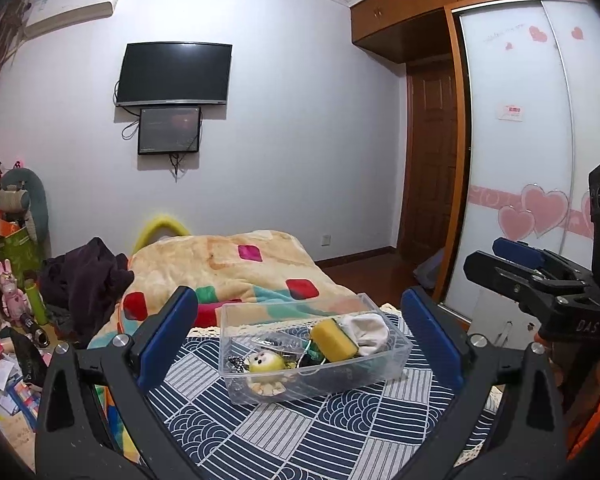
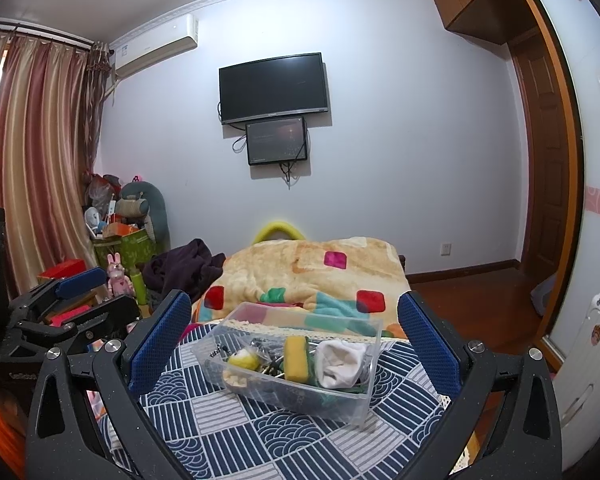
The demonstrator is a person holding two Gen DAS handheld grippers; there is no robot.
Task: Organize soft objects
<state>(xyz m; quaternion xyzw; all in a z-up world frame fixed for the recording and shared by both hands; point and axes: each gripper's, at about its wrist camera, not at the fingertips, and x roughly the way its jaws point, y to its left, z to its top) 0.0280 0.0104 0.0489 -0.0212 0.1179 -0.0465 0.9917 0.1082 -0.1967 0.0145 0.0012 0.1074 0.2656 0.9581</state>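
Note:
A clear plastic bin (image 1: 396, 354) (image 2: 364, 400) stands on a blue-and-white patterned cloth (image 1: 300, 432) (image 2: 260, 432). In it lie a yellow sponge (image 1: 334, 339) (image 2: 295, 358), a white sock (image 1: 366, 332) (image 2: 340, 362), a small yellow plush toy (image 1: 265, 363) (image 2: 242, 360) and dark tangled items. My left gripper (image 1: 300, 340) is open and empty, held back from the bin. My right gripper (image 2: 294, 340) is open and empty, also short of the bin. Each gripper shows at the edge of the other's view, the right one (image 1: 540, 276) and the left one (image 2: 72, 300).
A bed with an orange patchwork blanket (image 1: 240, 272) (image 2: 320, 276) lies behind the cloth. Dark clothes (image 1: 88, 276) and clutter with a pink rabbit toy (image 1: 12, 292) sit at the left. A wardrobe with sliding doors (image 1: 520, 140) and a white suitcase (image 2: 592, 360) stand at the right.

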